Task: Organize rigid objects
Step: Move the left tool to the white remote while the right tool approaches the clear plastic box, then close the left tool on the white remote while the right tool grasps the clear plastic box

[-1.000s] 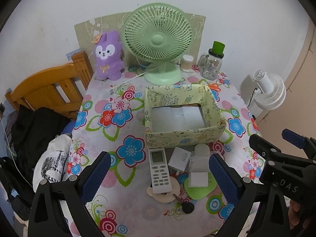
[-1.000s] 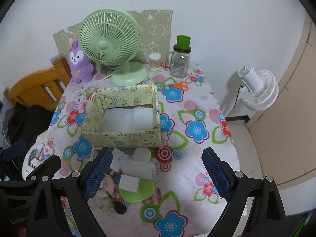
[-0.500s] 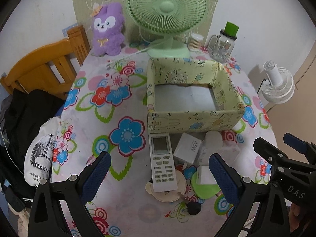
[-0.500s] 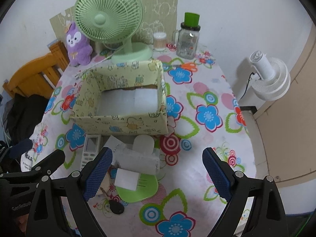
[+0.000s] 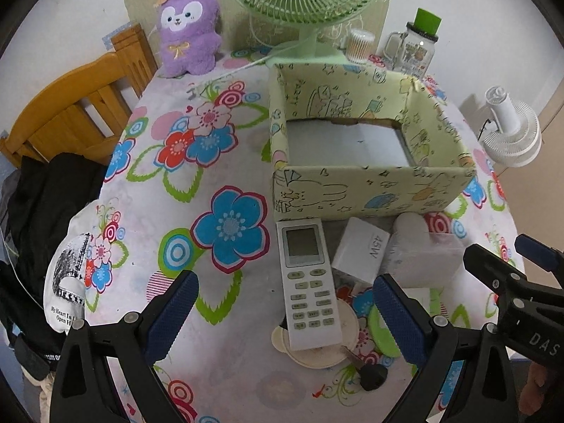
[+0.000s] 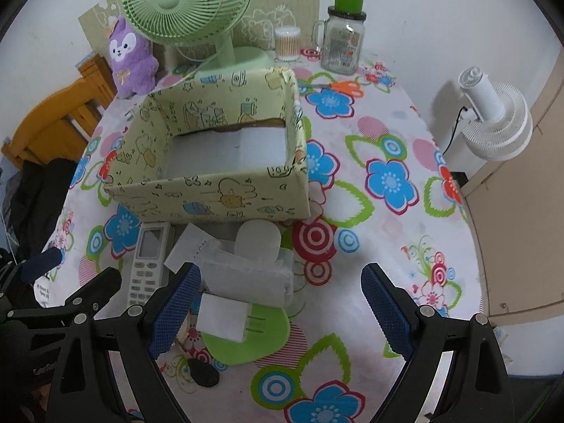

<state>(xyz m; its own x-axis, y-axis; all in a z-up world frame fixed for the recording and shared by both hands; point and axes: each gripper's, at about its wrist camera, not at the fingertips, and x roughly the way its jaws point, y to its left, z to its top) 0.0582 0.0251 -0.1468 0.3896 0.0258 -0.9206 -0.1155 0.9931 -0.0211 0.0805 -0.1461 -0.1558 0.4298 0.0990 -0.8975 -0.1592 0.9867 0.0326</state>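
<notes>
Nothing is yet stowed in the patterned box [image 5: 366,190] — the remote [image 5: 308,282] and clutter are left nearby, both the left gripper [image 5: 282,312] and the right gripper [image 6: 280,312] held spread.

a table [image 5: 148,271] covered in a bright flowered cloth carries everything. near the middle sits an open yellow patterned box [image 5: 366,190]. just in front of it lie a white remote [image 5: 308,282], a white adapter [image 5: 361,255], a clear plastic container [image 6: 253,268], a green disc [image 6: 261,338] and a black key [image 5: 372,375]. at the back stand a green fan [image 6: 197,14], a purple plush [image 5: 188,31], a glass jar [image 6: 343,40] and a cotton swab tub [image 6: 287,44].
</notes>
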